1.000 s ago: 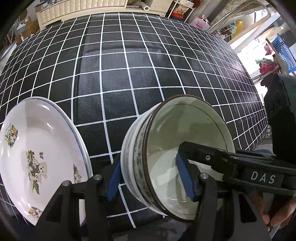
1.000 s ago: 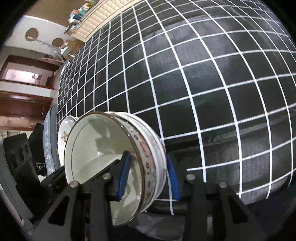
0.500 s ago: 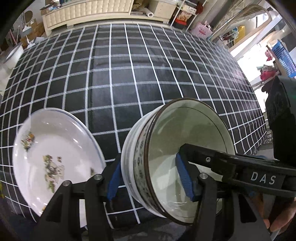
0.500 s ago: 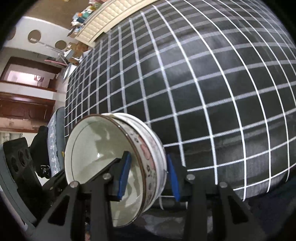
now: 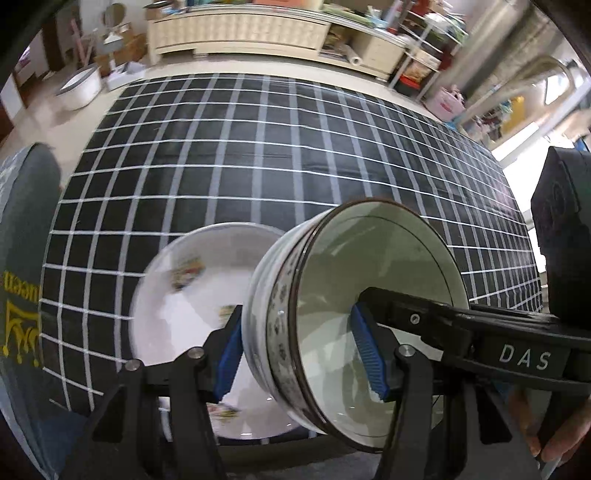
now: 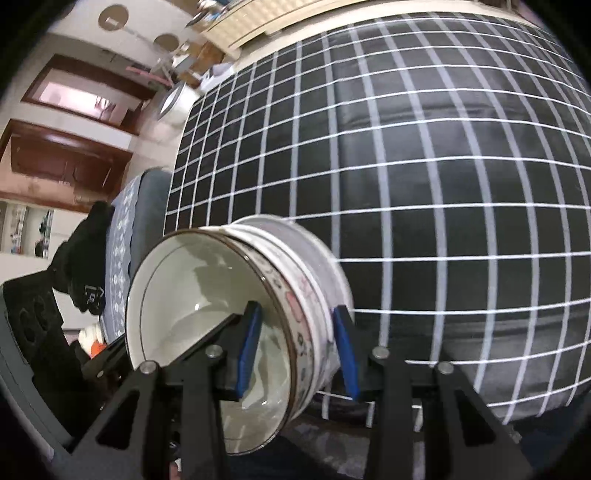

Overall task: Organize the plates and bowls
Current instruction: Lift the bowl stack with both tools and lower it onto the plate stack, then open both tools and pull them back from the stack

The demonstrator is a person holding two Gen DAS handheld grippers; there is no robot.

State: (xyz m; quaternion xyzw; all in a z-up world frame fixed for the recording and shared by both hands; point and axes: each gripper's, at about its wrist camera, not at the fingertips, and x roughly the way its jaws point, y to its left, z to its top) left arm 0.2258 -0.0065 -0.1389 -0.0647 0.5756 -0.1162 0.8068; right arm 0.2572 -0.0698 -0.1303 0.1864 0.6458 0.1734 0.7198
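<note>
A stack of nested bowls (image 5: 325,295) with brown rims and patterned sides hangs tilted above the table, held from both sides. My left gripper (image 5: 299,354) is shut on its near wall, one blue pad outside and one inside. My right gripper (image 6: 297,347) is shut on the same stack of bowls (image 6: 207,295) at its other side. Its black finger (image 5: 424,314) reaches into the bowl from the right in the left wrist view. A white plate (image 5: 184,295) with cartoon prints lies on the table just behind and under the stack. The right wrist view hides the plate.
The table (image 5: 258,147) wears a black cloth with a white grid (image 6: 443,184). A dark padded chair (image 5: 22,258) stands at its left edge. A white basin (image 5: 79,86) sits on the floor and a cream cabinet (image 5: 240,29) lines the far wall. A person's fingers (image 5: 546,439) show at lower right.
Both grippers have carried the stack of bowls up and leftward. The plate, earlier off to the left, now sits right behind the stack. More of the room shows beyond the table.
</note>
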